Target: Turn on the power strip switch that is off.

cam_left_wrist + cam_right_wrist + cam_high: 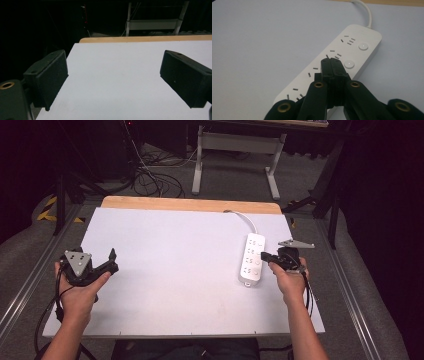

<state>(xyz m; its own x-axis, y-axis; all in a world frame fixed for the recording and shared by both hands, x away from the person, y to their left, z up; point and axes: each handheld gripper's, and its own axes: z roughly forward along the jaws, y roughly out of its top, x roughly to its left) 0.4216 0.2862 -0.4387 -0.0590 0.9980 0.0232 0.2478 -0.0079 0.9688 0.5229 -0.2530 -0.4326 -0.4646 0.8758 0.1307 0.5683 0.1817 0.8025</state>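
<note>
- Power strip (252, 259): 1 white unit, lying flat at right of centre in the high view, its white cable (244, 219) leaving the far end toward the upper middle of the frame. Empty sockets and round buttons run along its top face; 2 buttons (349, 64) are visible in the right gripper view.
- Right gripper (265, 255): jaws fully closed on each other with nothing between them, tips poised over the strip's face just beside the nearer of the 2 visible buttons. Contact with the strip cannot be confirmed.
- Left gripper (112, 257): jaws wide apart and empty, held over the bare left part of the bench (170, 270), well apart from the strip.
- Risk: the apparent step is a press on a button with the closed tips. Off-centre tips could land on the sockets or the casing instead.
- Risk: the strip is not held down. An angled push could slide or tip it on the smooth bench.
- Count: 1 power strip, 1 cable, 2 grippers, 1 bench.
</note>
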